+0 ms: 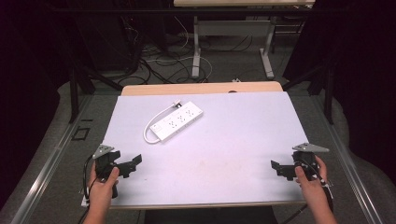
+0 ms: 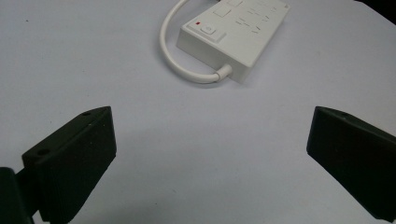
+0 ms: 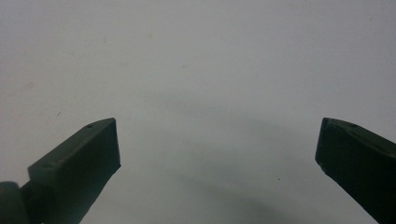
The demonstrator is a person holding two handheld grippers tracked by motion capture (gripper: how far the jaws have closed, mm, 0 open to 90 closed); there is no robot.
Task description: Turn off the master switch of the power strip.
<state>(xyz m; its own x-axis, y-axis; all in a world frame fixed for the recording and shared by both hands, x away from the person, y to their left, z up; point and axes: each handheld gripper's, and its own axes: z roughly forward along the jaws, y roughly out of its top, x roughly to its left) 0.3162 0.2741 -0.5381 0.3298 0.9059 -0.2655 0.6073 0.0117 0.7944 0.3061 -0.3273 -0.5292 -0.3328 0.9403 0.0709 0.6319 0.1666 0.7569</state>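
Nothing is started, I judge: my left gripper (image 1: 135, 164) and right gripper (image 1: 274, 166) gape empty, the power strip (image 1: 178, 122) untouched at eleven o'clock.

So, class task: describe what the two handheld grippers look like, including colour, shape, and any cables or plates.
Both the left gripper and the right gripper are black, each with two blocky wedge-shaped jaws. Each carries a grey three-cornered plate on top. A dark cable trails from the left one. The forearms are bare, with no sleeves in view.

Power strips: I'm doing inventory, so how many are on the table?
1. The white power strip lies diagonally on the far left part of the table, ahead of the left gripper, its cord looped beside it. Nothing appears hidden.
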